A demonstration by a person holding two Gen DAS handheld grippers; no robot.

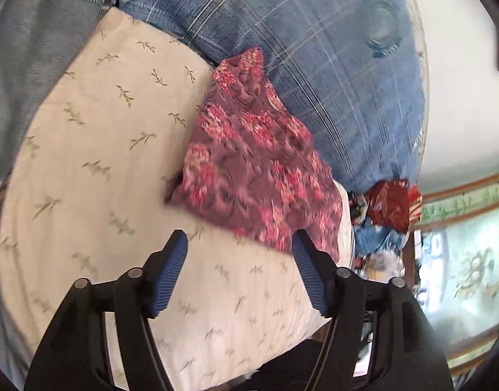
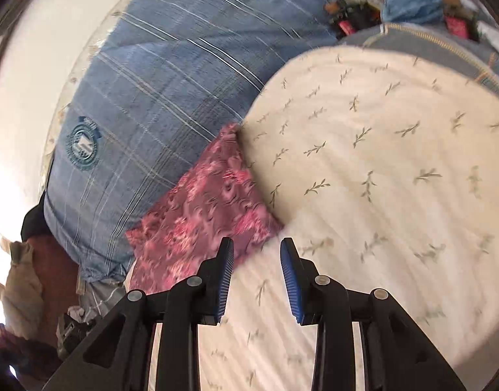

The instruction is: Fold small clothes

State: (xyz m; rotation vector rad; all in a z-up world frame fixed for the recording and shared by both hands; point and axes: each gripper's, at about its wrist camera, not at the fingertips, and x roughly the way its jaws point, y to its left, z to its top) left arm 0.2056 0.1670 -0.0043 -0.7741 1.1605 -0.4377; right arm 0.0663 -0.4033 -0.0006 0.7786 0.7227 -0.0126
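Observation:
A small maroon garment with pink flowers (image 1: 252, 163) lies folded on the cream leaf-print sheet (image 1: 96, 150), its far edge against a blue plaid pillow (image 1: 314, 52). My left gripper (image 1: 239, 244) hovers open just in front of its near edge, nothing between the blue pads. In the right wrist view the same garment (image 2: 204, 208) lies left of centre between pillow (image 2: 151, 97) and sheet (image 2: 380, 169). My right gripper (image 2: 257, 249) stands a little open beside the garment's near corner, with only sheet showing between its fingers.
A heap of red and blue clothes (image 1: 386, 211) lies past the mattress edge at right. A grey-blue knitted blanket (image 1: 24, 65) borders the sheet at left. A pale wall (image 1: 461, 97) rises behind the pillow. Clutter and a cloth bag (image 2: 21, 286) sit below the bed at left.

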